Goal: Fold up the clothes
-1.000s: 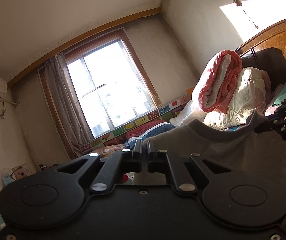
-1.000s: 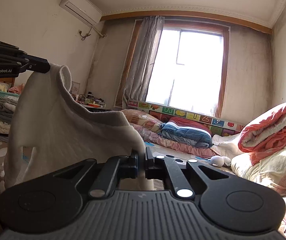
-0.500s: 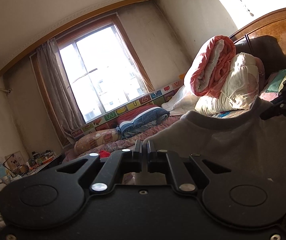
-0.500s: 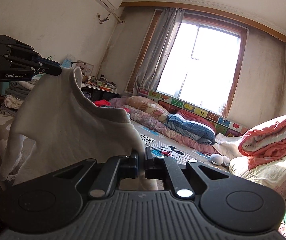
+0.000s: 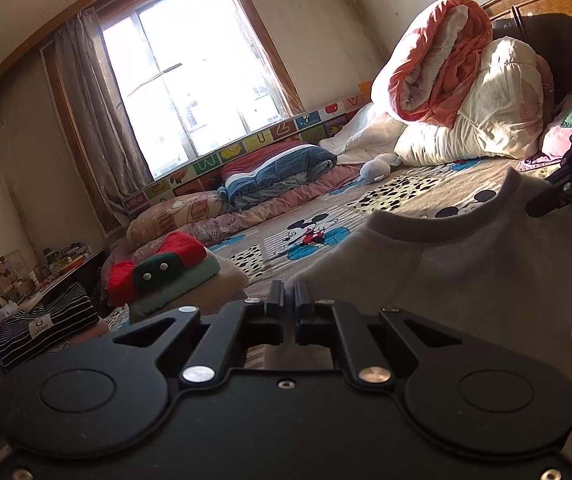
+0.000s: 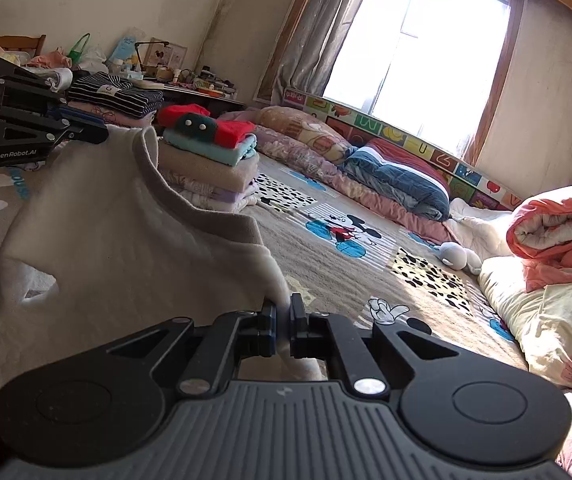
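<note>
A stack of folded clothes [image 6: 210, 160] sits on the bed [image 6: 325, 256], with rolled quilts [image 6: 557, 232] far right.

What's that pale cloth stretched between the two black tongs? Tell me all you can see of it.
The pale garment looks like a soft, thick, cream-grey top with a ribbed neckband curving along its upper edge. It is unfolded, held at both shoulders: the left tongs pinch one, the right tongs the other. It sags between them, its lower part draping onto the patterned bedspread. Sunlight lights its front; I cannot see any print.
</note>
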Available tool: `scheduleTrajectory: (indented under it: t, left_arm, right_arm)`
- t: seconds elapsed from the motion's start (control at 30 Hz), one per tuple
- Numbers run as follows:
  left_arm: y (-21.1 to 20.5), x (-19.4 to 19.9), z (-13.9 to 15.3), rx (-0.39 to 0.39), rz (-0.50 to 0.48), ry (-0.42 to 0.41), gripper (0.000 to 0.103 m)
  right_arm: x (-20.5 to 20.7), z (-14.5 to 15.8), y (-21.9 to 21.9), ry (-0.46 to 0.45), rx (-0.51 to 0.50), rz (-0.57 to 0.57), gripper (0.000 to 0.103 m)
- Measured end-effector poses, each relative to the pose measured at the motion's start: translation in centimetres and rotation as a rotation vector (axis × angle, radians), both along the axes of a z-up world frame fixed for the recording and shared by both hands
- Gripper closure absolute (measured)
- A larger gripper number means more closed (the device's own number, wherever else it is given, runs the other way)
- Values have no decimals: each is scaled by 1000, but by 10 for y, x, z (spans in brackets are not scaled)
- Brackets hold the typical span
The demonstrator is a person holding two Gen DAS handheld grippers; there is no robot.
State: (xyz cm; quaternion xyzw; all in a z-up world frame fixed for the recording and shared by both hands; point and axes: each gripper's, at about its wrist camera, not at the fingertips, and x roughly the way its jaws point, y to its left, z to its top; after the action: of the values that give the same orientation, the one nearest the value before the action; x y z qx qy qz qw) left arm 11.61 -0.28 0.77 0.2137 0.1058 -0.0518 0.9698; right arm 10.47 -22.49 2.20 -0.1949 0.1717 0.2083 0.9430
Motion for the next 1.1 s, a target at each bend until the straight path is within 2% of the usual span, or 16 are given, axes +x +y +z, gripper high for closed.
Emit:
scheduleTrajectory:
  t: [0.53, 0.9, 1.1]
  left_arm:
    - [18, 138, -46, -75, 32, 198, 100]
    - [15, 198, -78, -42, 31, 308, 99]
    - [12, 219, -96, -22, 61, 392, 99]
  right_arm:
    - [149, -54, 25, 179, -19, -26, 96]
    - [211, -92, 28, 293, -35, -57, 95]
    - [235, -110, 31, 371, -7, -87, 95]
